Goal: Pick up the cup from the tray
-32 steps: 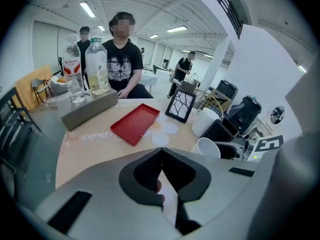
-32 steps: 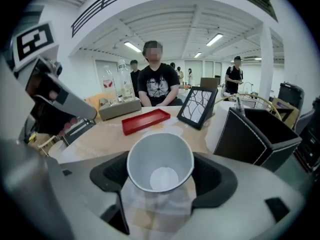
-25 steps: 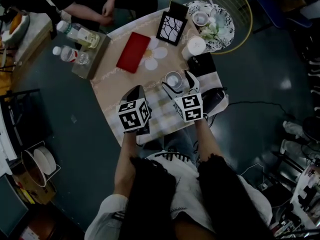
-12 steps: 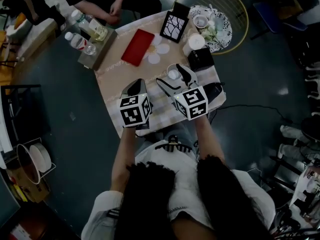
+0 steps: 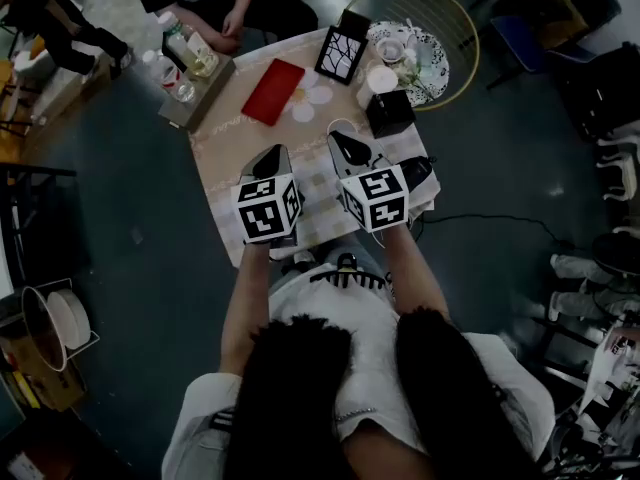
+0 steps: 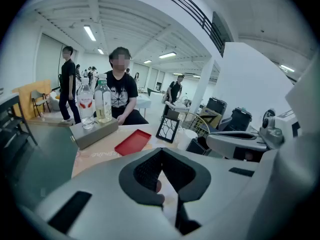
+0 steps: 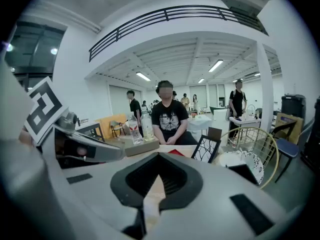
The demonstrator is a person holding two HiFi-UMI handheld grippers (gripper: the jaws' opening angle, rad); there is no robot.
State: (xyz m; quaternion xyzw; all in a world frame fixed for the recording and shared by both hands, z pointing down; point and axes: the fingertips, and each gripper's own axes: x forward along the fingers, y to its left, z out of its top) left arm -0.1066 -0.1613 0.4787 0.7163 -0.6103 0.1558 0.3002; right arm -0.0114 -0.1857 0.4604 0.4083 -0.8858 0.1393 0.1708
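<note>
A round patterned tray (image 5: 428,60) rests in a wire basket at the table's far right and holds a small cup (image 5: 392,45). A white cup (image 5: 381,78) stands on the table beside it. My right gripper (image 5: 343,140) hovers over the table's middle. Its jaws have just been closing and now meet with nothing between them (image 7: 159,156). A little to its left, my left gripper (image 5: 272,156) is shut and empty (image 6: 162,154). A small clear cup seen earlier by the right jaws is now mostly hidden under them.
A red tray (image 5: 272,92), a black-framed picture (image 5: 340,53) and a black box (image 5: 390,115) sit on the table. A grey box with bottles (image 5: 195,73) is at the far left edge. A person (image 7: 169,119) sits across the table.
Both grippers have risen and slid towards the table's far side. The right jaws, wide open around the small clear cup before, have closed without it.
</note>
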